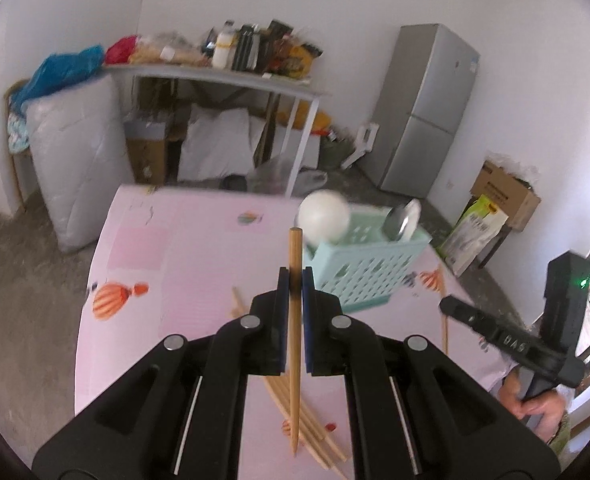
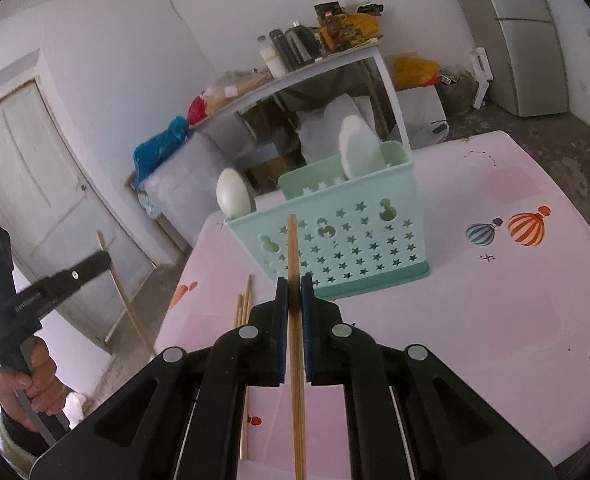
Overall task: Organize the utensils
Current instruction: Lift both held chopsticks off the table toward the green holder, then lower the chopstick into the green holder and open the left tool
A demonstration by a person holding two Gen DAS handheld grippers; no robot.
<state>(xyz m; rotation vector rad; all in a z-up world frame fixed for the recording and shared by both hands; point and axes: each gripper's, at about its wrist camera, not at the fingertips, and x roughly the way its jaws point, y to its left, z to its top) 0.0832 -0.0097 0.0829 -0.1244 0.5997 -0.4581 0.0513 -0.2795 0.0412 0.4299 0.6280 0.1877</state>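
Jaws on both grippers are pinched tight, each on a single wooden chopstick. Left gripper [image 1: 295, 280] clamps its chopstick [image 1: 294, 340] partway along the shaft, blunt end poking out ahead of the pads, tapered end trailing back beneath. Right gripper [image 2: 294, 286] holds a second chopstick [image 2: 295, 340] the same way, lengthwise between the pads. Both sticks are off the pink tablecloth [image 2: 495, 300]. Target, a mint-green perforated utensil holder [image 2: 343, 240], stands upright on the cloth just ahead of both grippers; a white spoon [image 2: 233, 198] and a second pale utensil [image 2: 357, 148] already stand in its compartments. More loose chopsticks [image 1: 311, 424] lie on the cloth below the left gripper. Judged step: transport, pickup done, drop-off not yet made. Next move likely calls for tipping each stick nearer vertical, bringing its leading end over an open compartment, lowering, then releasing. Risk: the two grippers crowding each other over the narrow opening.
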